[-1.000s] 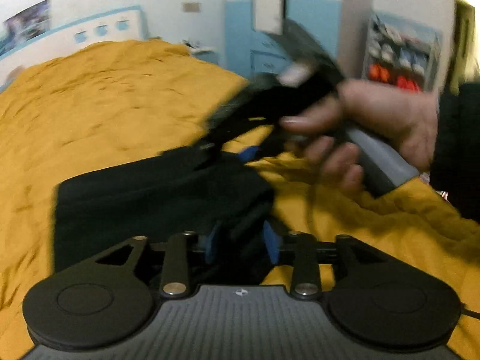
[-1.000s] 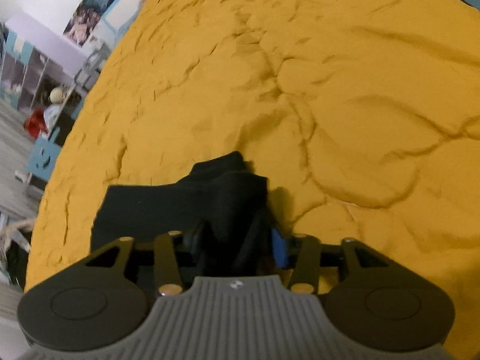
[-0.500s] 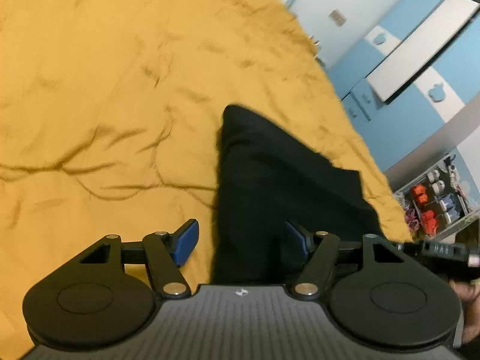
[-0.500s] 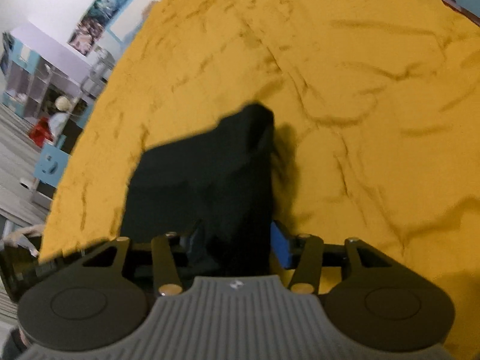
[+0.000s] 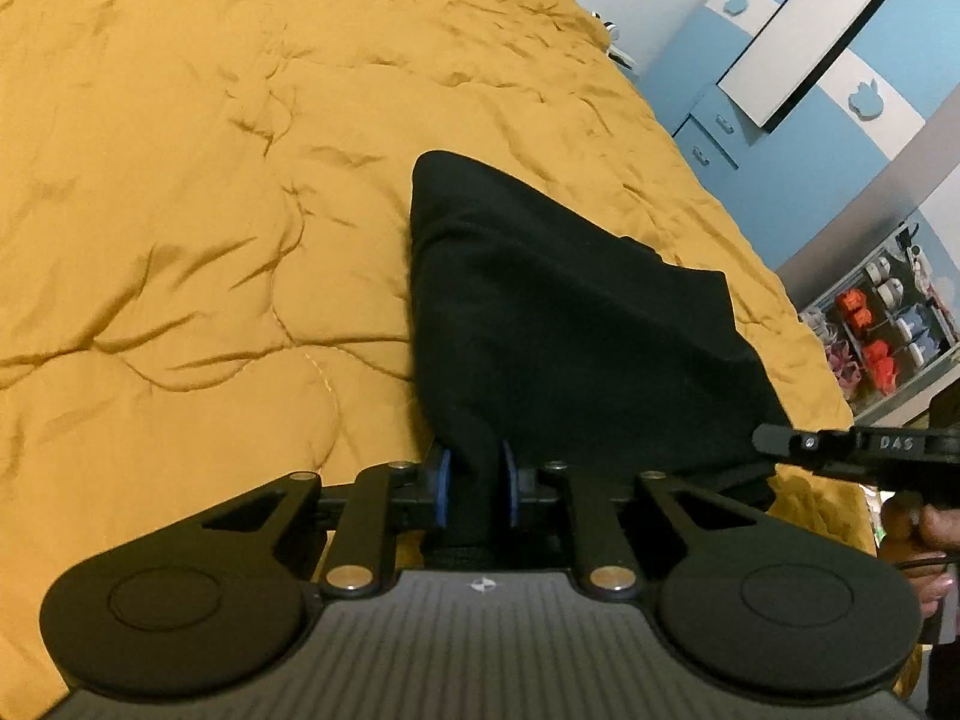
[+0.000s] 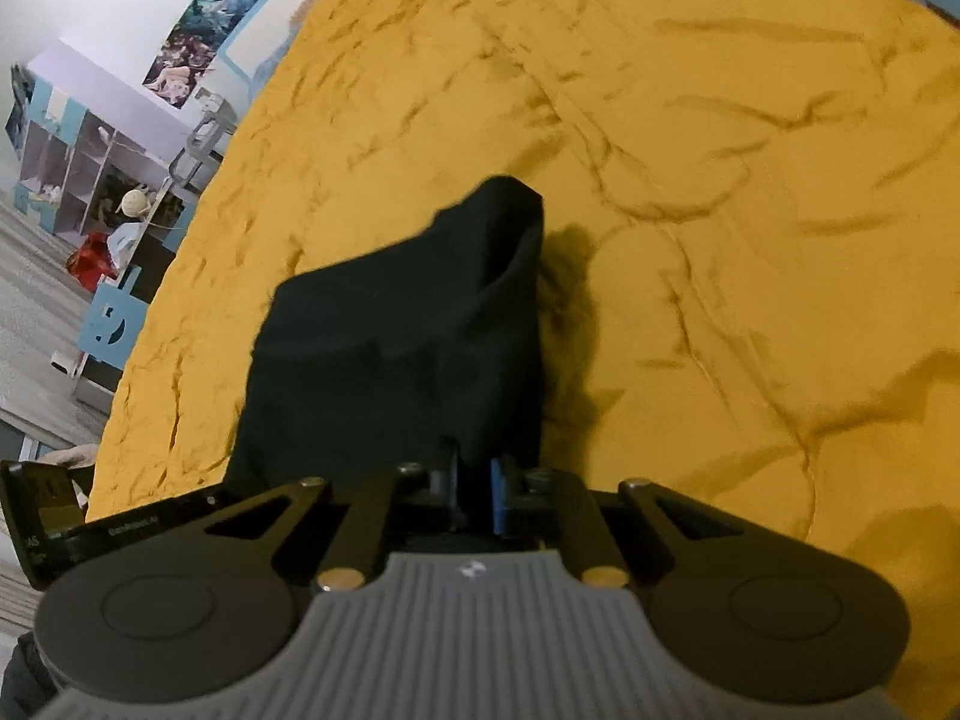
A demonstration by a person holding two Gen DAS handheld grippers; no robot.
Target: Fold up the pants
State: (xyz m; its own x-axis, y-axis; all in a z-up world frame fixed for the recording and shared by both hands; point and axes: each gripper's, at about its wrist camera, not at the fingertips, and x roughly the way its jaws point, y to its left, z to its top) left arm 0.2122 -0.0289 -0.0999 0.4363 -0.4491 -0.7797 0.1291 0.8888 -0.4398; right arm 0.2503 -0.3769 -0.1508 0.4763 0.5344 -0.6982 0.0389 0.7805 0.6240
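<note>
Black pants (image 5: 570,324) lie folded in a bundle on a yellow quilted bed cover (image 5: 180,210). My left gripper (image 5: 475,489) is at the near left corner of the bundle. Its jaws are closing and its blue pads (image 5: 441,489) press a fold of the black cloth between them. In the right wrist view the pants (image 6: 408,330) rise in a loose peak over the cover (image 6: 750,240). My right gripper (image 6: 477,483) is at their near right edge. Its jaws are closing too, nearly together, with black cloth pinched between them.
A blue and white wardrobe (image 5: 810,60) and a shelf of small items (image 5: 882,324) stand past the bed's right side. A person's hand (image 5: 918,540) shows at the right edge. A shelf unit (image 6: 78,180) and grey floor lie off the bed's left side.
The left gripper rolled and swung over to the pants' left corner. Its jaws, wide apart half a second ago, have closed on the cloth. The right jaws have narrowed on the cloth, which rose.
</note>
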